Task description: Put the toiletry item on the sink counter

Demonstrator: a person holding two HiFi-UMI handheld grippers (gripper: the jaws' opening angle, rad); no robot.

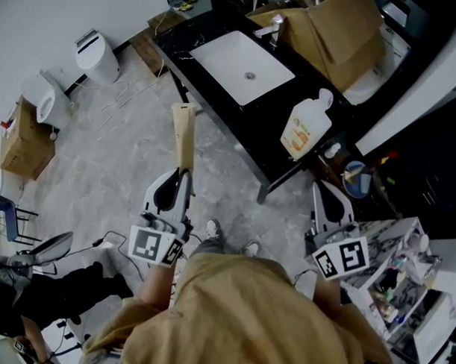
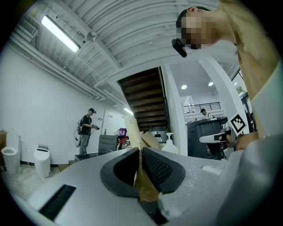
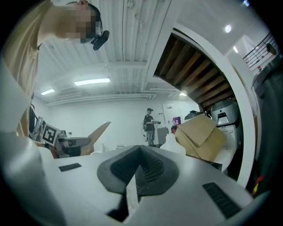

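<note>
The left hand-held gripper (image 1: 184,173) was clenched on the toiletry item (image 1: 183,135), a long, flat, tan piece with the matte look of cardboard and a squared-off far end. In the left gripper view its dark, ribbed pads (image 2: 155,167) pinched the item's thin edge (image 2: 132,130), and the tan strip stood up out of the jaws at a slight tilt. Seen from the head view, the item hung over the pale, mottled floor (image 1: 117,151), close to the front edge of the sink surface (image 1: 223,103) but not resting on it.

The right hand-held gripper (image 1: 321,188) was clenched too. Its grey moulded jaws met tip to tip in the right gripper view (image 3: 139,151), and I could not see anything held between them.

The surface was glossy black, with a white rectangular basin (image 1: 240,62) sunk into it and a shiny metal faucet (image 1: 271,26) behind. A translucent plastic pump bottle (image 1: 306,128) with an orange label stood near the surface's right end. A flattened brown cardboard box (image 1: 338,36) lay beyond the basin. A smooth white toilet (image 1: 98,57) stood on the floor to the left.
</note>
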